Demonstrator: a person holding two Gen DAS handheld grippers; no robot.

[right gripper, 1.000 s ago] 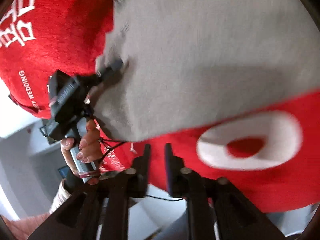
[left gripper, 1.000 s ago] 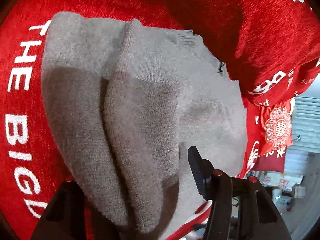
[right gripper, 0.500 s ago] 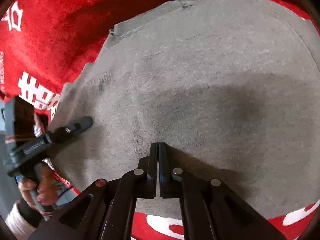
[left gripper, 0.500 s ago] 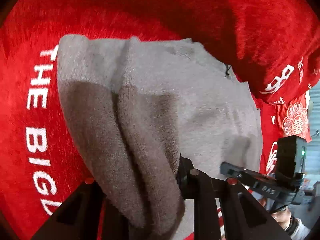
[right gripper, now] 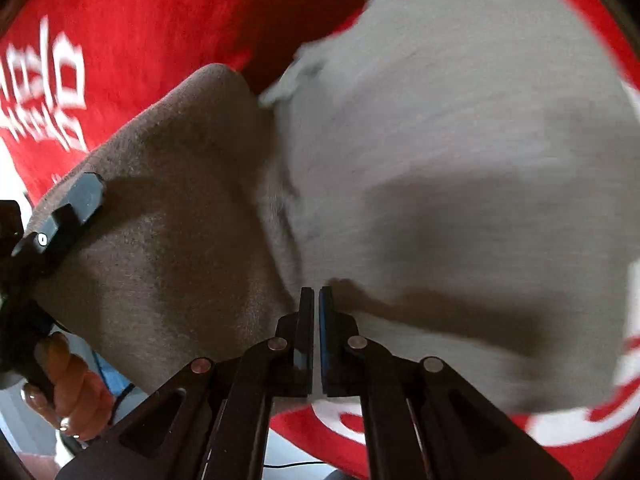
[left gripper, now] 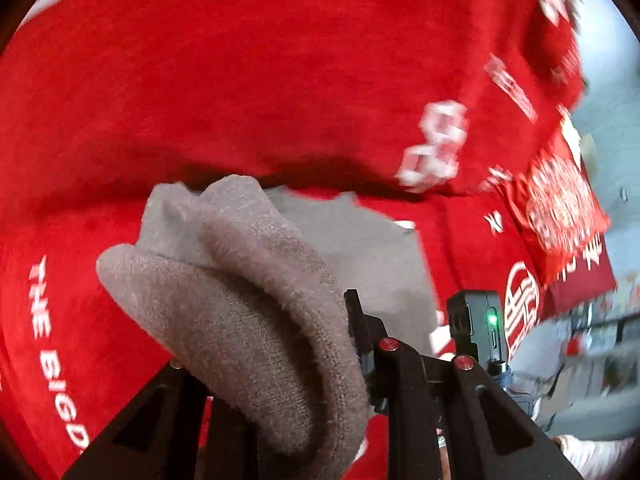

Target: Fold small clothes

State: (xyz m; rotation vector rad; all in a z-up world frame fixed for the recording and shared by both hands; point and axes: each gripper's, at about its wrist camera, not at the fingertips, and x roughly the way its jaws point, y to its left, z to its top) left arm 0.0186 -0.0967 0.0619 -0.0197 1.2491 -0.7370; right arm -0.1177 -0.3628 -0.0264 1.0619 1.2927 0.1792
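A grey knit garment (left gripper: 248,320) lies on a red cloth (left gripper: 280,80) printed with white letters. My left gripper (left gripper: 272,340) is shut on a thick bunched fold of it and holds that fold up off the cloth, while the rest (left gripper: 360,240) lies flat behind. In the right wrist view the lifted, darker part (right gripper: 160,220) hangs at the left with a left finger (right gripper: 80,196) on it. The flat, paler part (right gripper: 460,140) spreads to the right. My right gripper (right gripper: 314,296) is shut, its tips at a small pucker on the garment's near edge.
A person's hand (right gripper: 68,392) grips the left tool's handle at the lower left. The right tool's body (left gripper: 476,320), with a green light, is close beside my left fingers. Red banners (left gripper: 560,208) hang at the right, with a blurred room beyond the table's edge.
The left gripper closed on the bunched fold and lifted it up. The right gripper shut, moved over the garment, and now sits at its near edge.
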